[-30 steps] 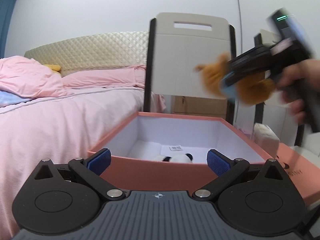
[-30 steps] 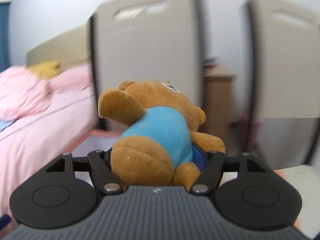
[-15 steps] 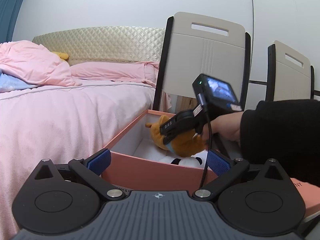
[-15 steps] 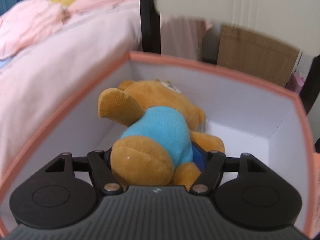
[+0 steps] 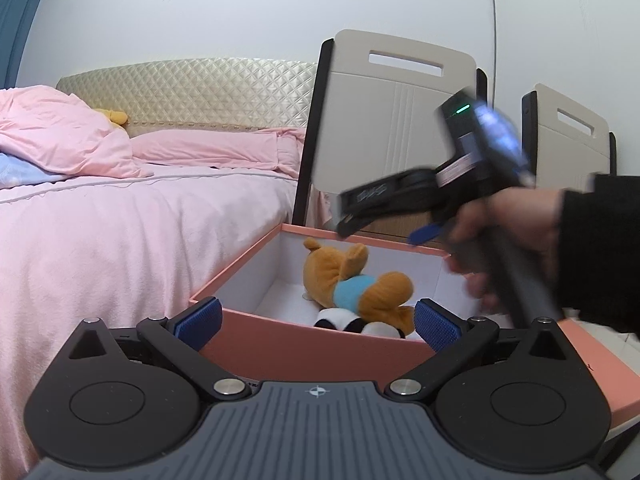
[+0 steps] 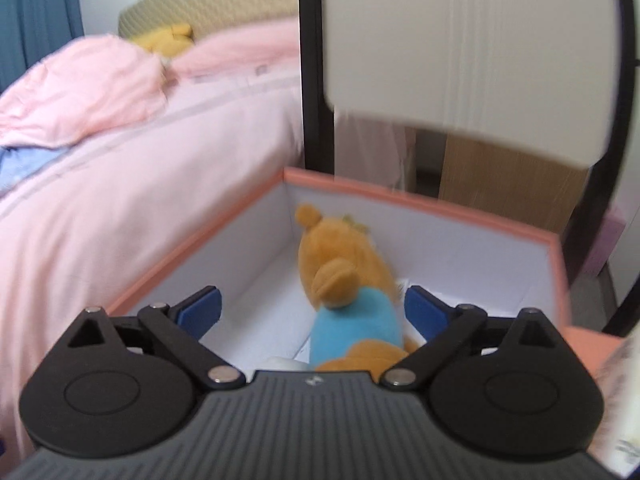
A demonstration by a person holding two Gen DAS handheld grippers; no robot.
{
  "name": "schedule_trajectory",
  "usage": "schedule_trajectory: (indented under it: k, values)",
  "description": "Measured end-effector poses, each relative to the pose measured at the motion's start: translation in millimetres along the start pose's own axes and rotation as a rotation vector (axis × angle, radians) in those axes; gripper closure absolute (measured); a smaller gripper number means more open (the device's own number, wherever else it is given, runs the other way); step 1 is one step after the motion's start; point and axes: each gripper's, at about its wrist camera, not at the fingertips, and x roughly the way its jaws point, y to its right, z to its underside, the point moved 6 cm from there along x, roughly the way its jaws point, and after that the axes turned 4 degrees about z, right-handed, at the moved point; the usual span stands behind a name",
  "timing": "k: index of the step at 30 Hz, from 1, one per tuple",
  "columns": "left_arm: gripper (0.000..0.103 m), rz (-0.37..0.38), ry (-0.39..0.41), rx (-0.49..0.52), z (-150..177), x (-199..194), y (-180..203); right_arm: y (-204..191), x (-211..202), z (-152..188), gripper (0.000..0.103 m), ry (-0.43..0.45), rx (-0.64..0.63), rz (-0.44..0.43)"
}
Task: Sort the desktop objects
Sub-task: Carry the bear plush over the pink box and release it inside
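Lying in the box [image 5: 316, 350], the teddy bear [image 5: 352, 284] is sorted — both the right gripper [image 6: 312, 314] and left gripper [image 5: 316, 318] gape empty.

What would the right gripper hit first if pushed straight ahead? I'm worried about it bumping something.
Probably the brown bear in the pink box: it lies right between the open right gripper fingers. Depth is unclear, but nothing else sits nearer.

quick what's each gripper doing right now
Left gripper: open, holding nothing.
Right gripper: open, above the box; bear lies inside, released.
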Motion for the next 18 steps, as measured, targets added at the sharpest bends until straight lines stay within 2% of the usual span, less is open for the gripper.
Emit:
schedule_trajectory:
  k: [4, 8, 13, 18]
  values:
    - [0.000, 0.010, 0.011, 0.015, 0.6, -2.1, 7.0, 16.1, -56.7, 6.0, 0.003, 0.110, 0.008, 0.036]
    - [0.000, 0.018, 0.021, 0.036, 2.5, -4.4, 14.2, 39.0, -106.9, 27.9, 0.000, 0.196, 0.041, 0.081]
    - [0.000, 0.029, 0.029, 0.058, 5.7, -5.6, 21.4, 65.3, -156.6, 73.0, 0.000, 0.284, 0.081, 0.145]
    - [0.000, 0.029, 0.035, 0.072, 7.7, -7.1, 25.0, 83.9, -188.5, 125.3, 0.000, 0.354, 0.088, 0.230]
